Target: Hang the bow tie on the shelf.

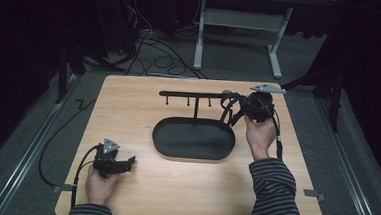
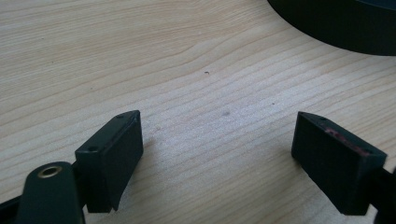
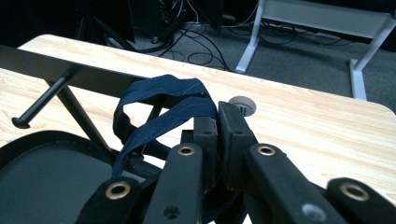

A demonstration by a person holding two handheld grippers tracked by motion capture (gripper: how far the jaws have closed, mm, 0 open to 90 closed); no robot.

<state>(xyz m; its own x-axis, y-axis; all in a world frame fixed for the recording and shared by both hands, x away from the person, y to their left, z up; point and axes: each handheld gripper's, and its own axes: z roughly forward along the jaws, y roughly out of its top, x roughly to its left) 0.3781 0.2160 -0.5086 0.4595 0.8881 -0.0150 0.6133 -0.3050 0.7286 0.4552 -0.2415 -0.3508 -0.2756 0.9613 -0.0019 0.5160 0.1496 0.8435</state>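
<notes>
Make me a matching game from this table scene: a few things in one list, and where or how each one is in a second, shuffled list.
Things:
1. left claw
2. right claw
3. dark blue fabric strap
4. black oval metal tray

States:
A. looped over the end of the black bar of the stand
B. open, low over bare wood
C. lies in the middle of the light wooden table
D. shut on the strap

Pairs: 1-B, 2-D, 3-A, 4-C
</notes>
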